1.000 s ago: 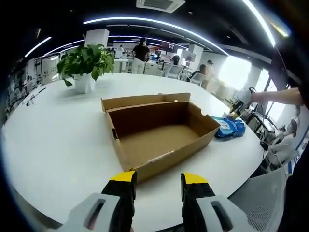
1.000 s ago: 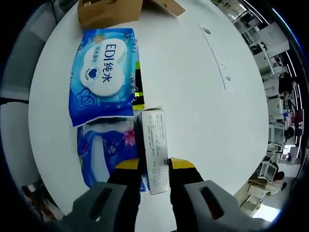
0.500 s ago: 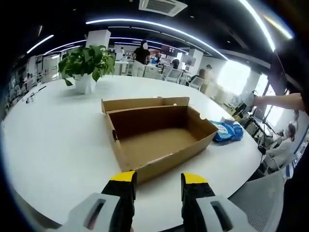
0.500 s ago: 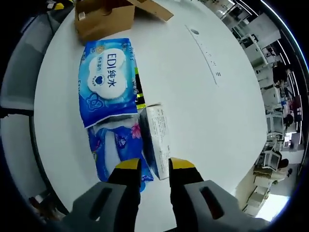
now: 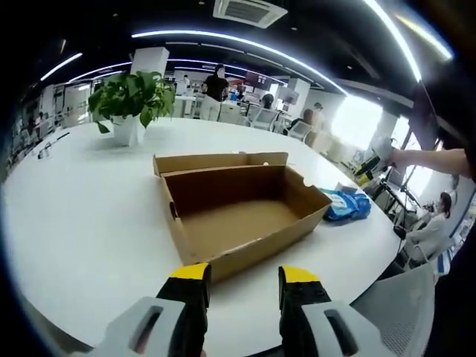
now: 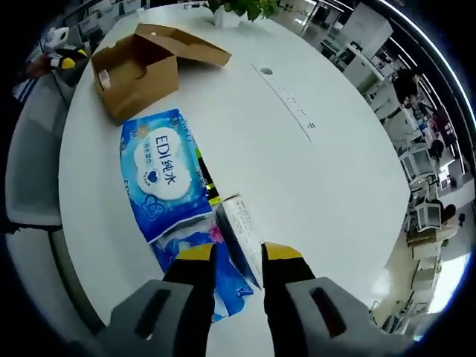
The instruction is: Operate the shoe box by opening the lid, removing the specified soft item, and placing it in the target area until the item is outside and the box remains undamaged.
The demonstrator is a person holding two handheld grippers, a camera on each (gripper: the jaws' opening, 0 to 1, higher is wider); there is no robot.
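Compared with a second ago, our right gripper (image 6: 230,254) has pulled up and away from the table: the small white carton (image 6: 239,232) that sat between its yellow tips then now lies free on the white table (image 6: 312,186), and far more of the room and the shoe box (image 6: 137,65) has come into the right gripper view. In the left gripper view the scene has barely shifted; the camera has only drifted a little.

Our right gripper points down at the table from above, its jaws parted by a narrow gap with nothing between them; the carton sits just past the tips at 12 o'clock. Our left gripper (image 5: 244,275) is held level and low in front of the shoe box (image 5: 238,208), jaws apart, gripping nothing and touching nothing.

The soft items are out of the box. The blue wipes pack (image 6: 163,175) with white lettering lies flat on the table at 11 o'clock from our right tips, between them and the box. A second, darker blue soft pack (image 6: 201,260) lies partly under it and the carton, just at 10 o'clock of the tips. In the left gripper view the blue packs (image 5: 346,204) rest beside the box's far corner at 2 o'clock.

The box stands open, lid flap folded back, its inside bare. A potted plant (image 5: 134,100) stands at 11 o'clock beyond it.
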